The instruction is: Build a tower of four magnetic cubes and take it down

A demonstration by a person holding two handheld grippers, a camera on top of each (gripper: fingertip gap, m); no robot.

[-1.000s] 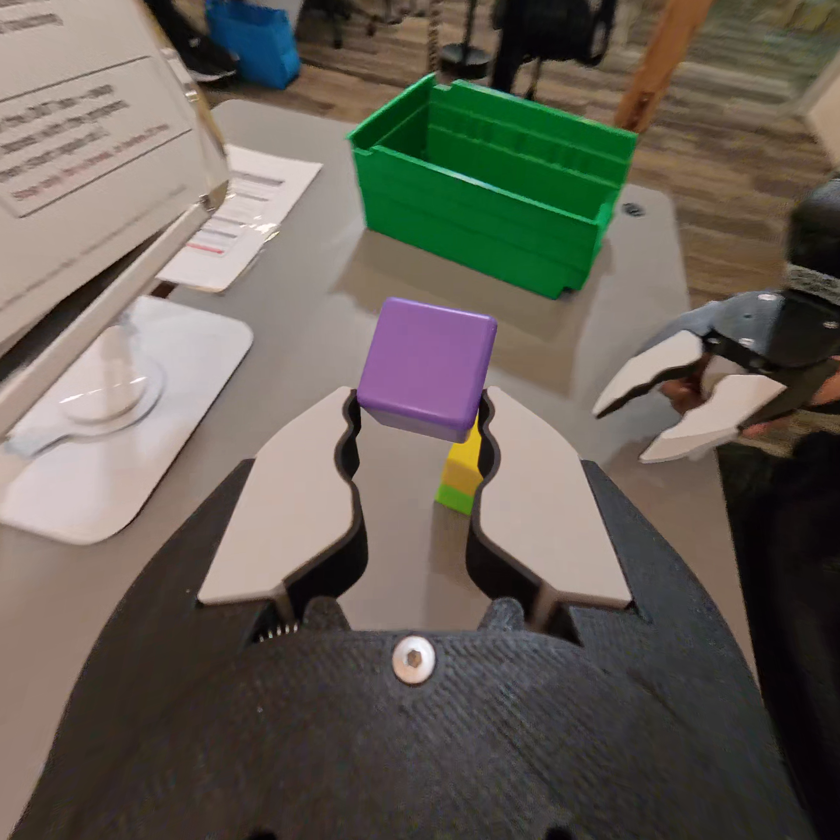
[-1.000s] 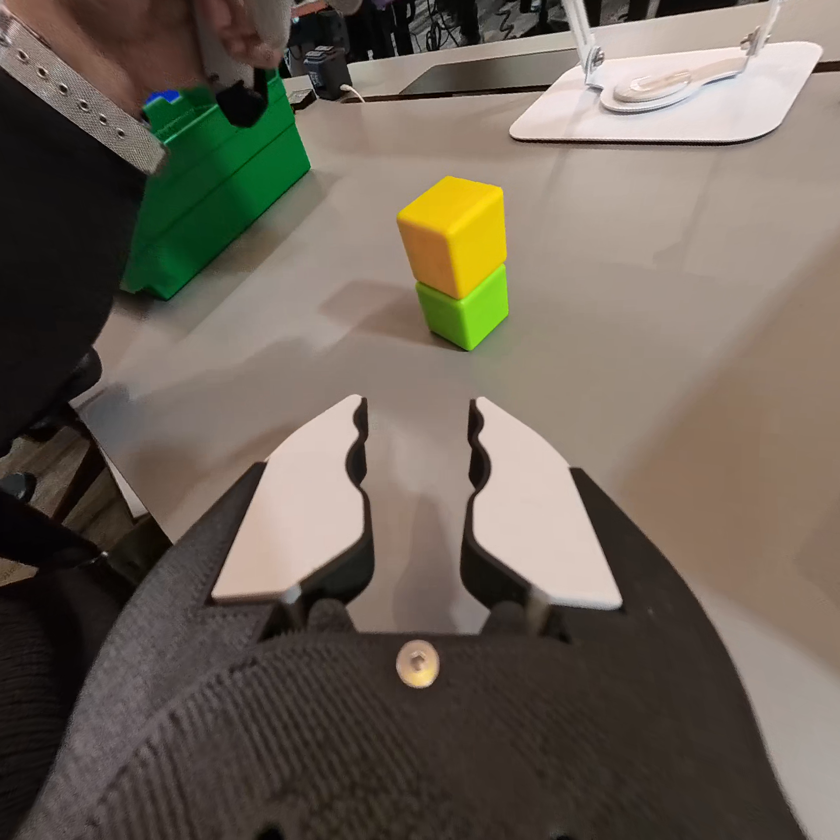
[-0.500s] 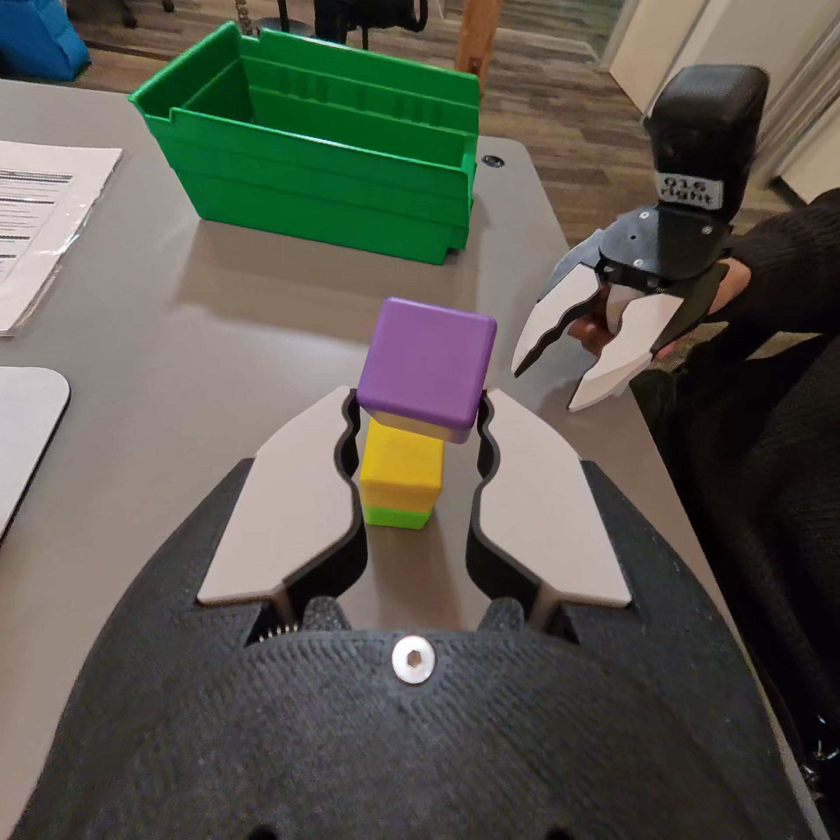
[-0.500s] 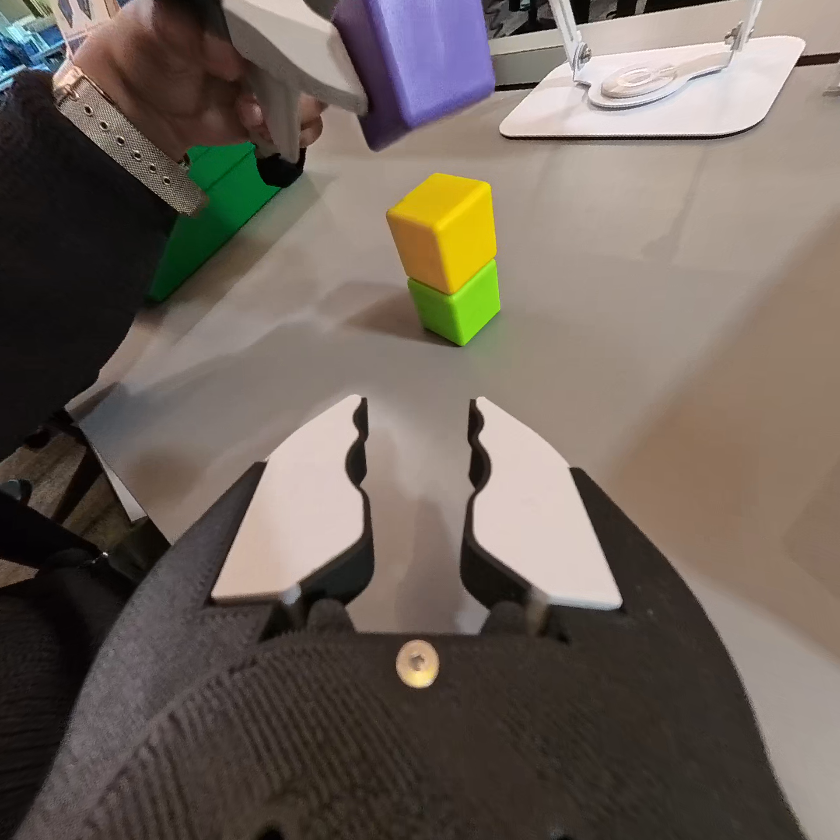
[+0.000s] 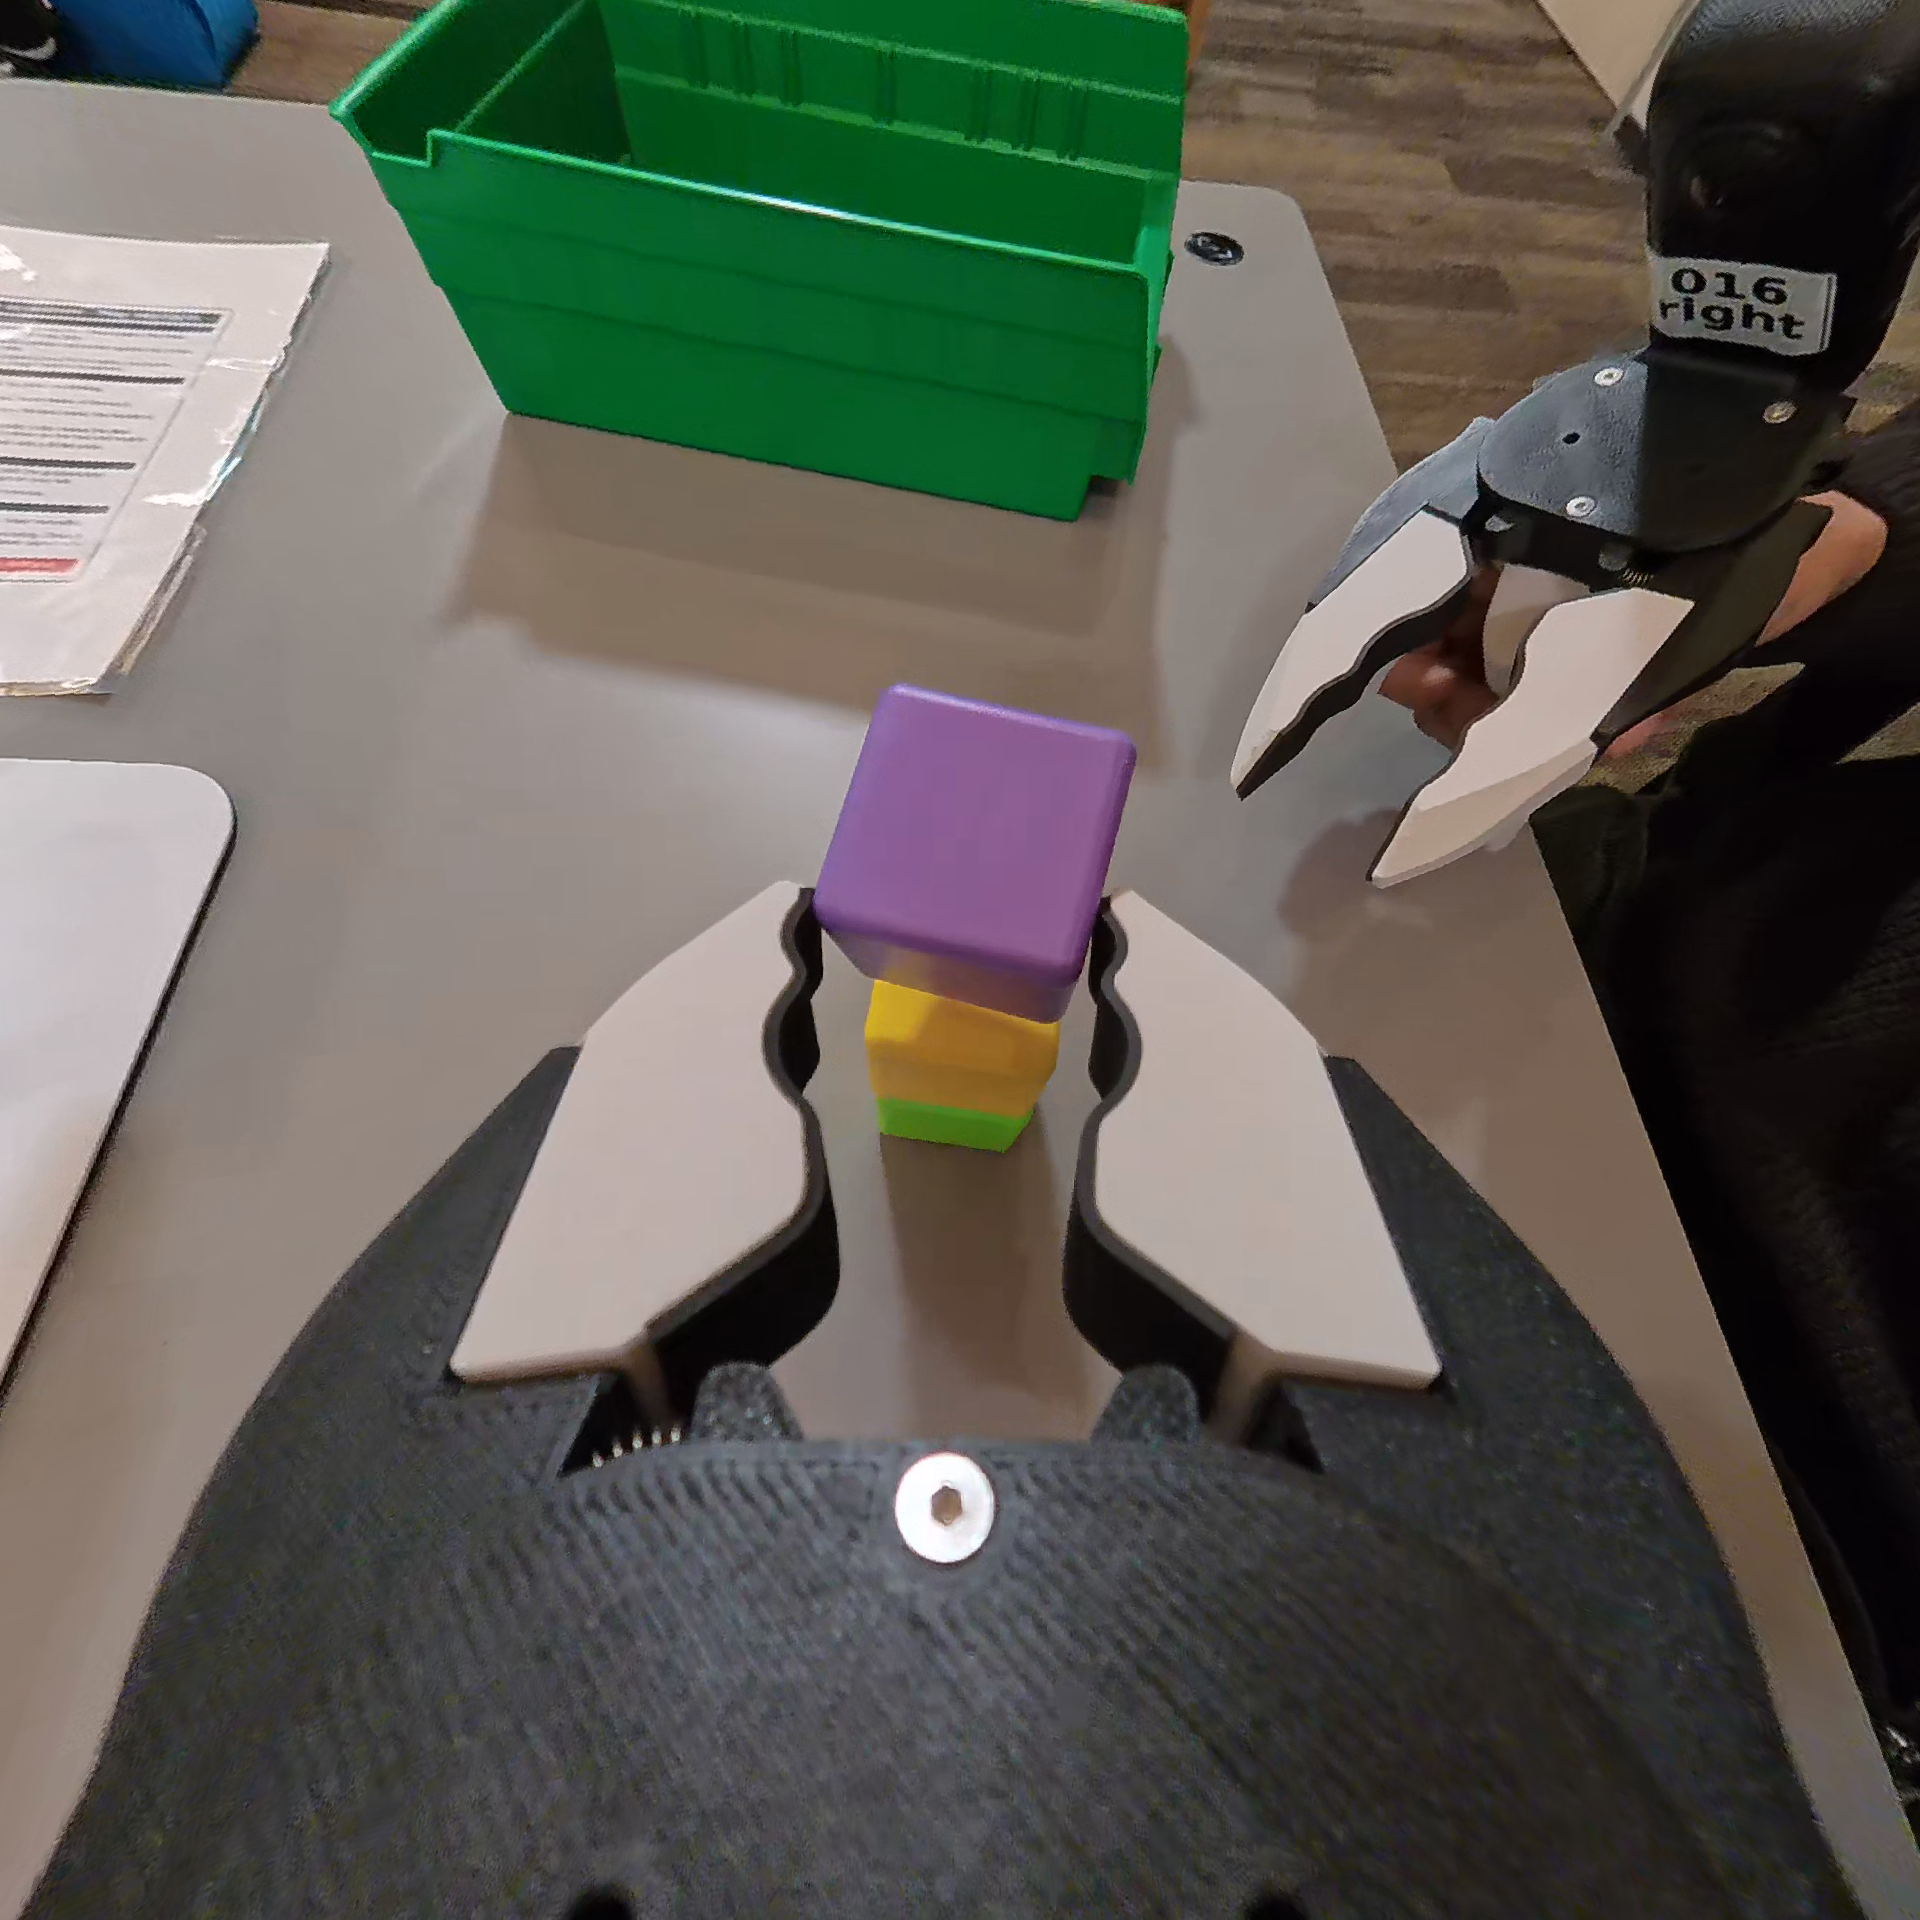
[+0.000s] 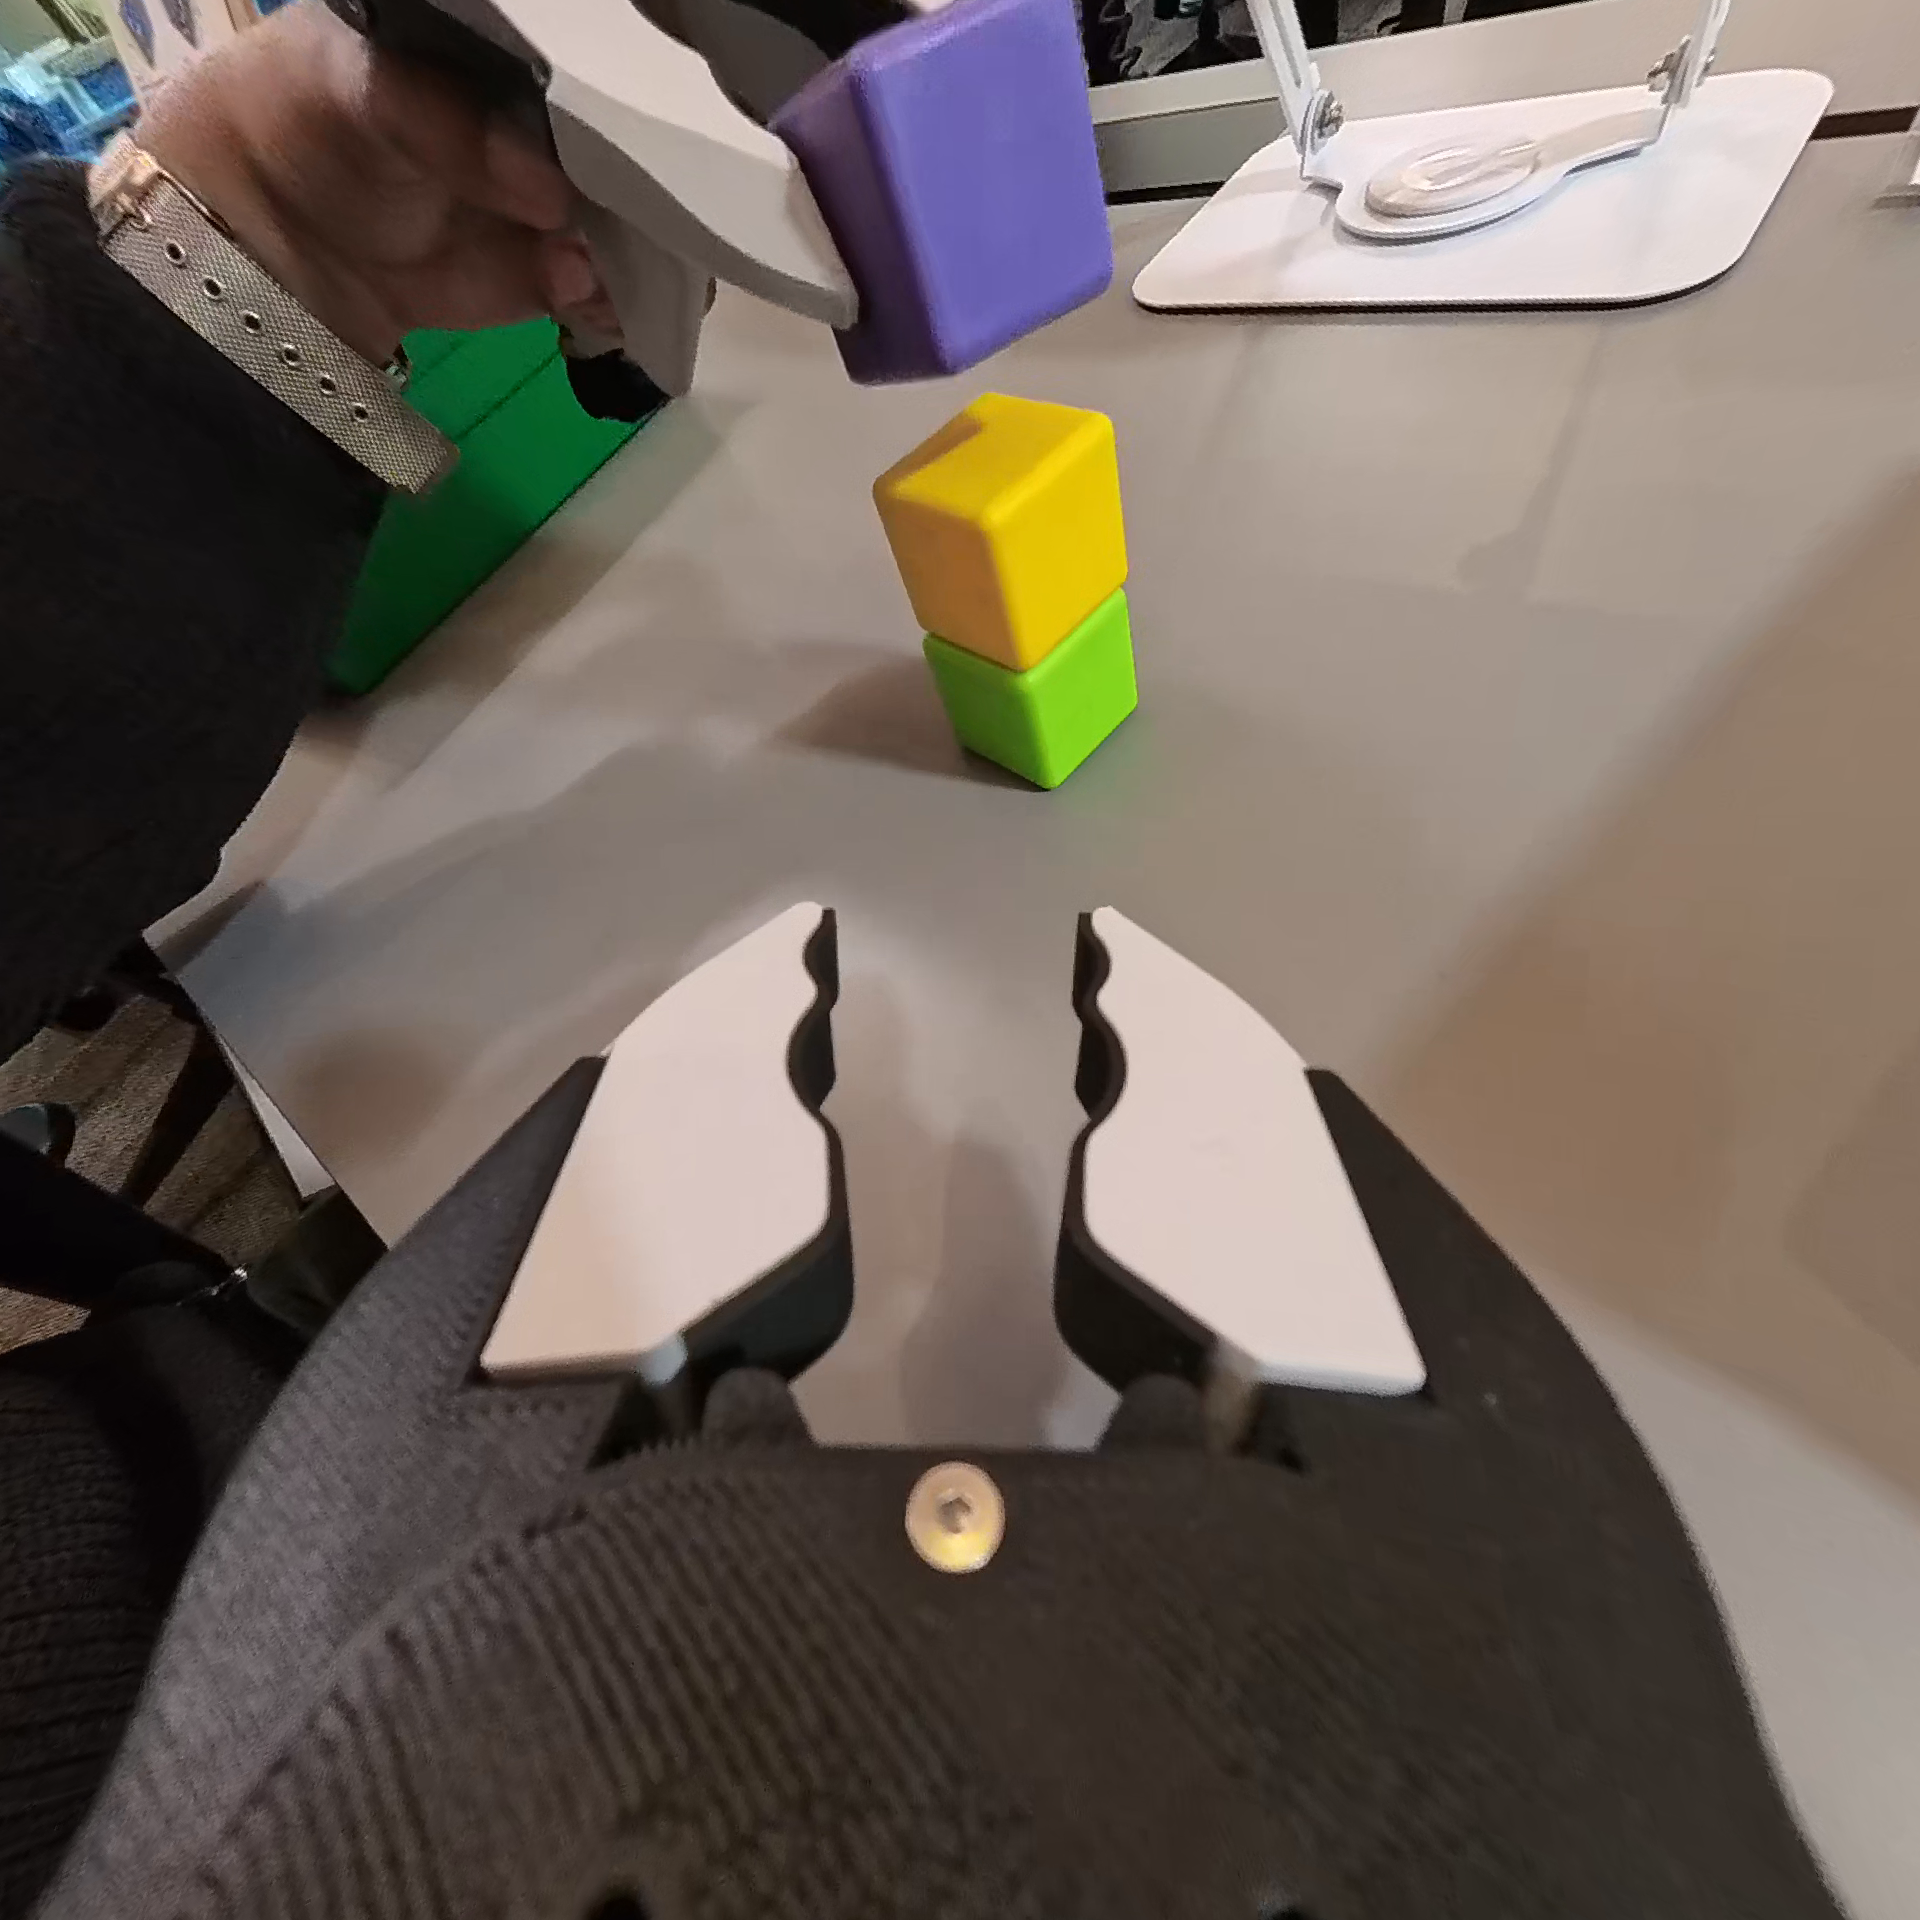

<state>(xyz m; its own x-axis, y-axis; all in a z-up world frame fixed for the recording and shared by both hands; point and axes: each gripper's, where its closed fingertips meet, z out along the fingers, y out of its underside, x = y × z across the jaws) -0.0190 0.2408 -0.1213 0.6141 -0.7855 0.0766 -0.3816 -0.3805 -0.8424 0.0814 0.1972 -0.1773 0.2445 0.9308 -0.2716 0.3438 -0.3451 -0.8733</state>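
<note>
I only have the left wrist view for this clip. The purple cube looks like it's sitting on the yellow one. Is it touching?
Observer: No. In the right wrist view the purple cube hangs clear above the yellow cube, with a gap between them.
Operator: Is it lined up over the stack?
Observer: Roughly; it sits a little to the left and is tilted.
Operator: And the yellow one, square on the green?
Observer: It rests on the green cube, slightly offset to the left.
</note>
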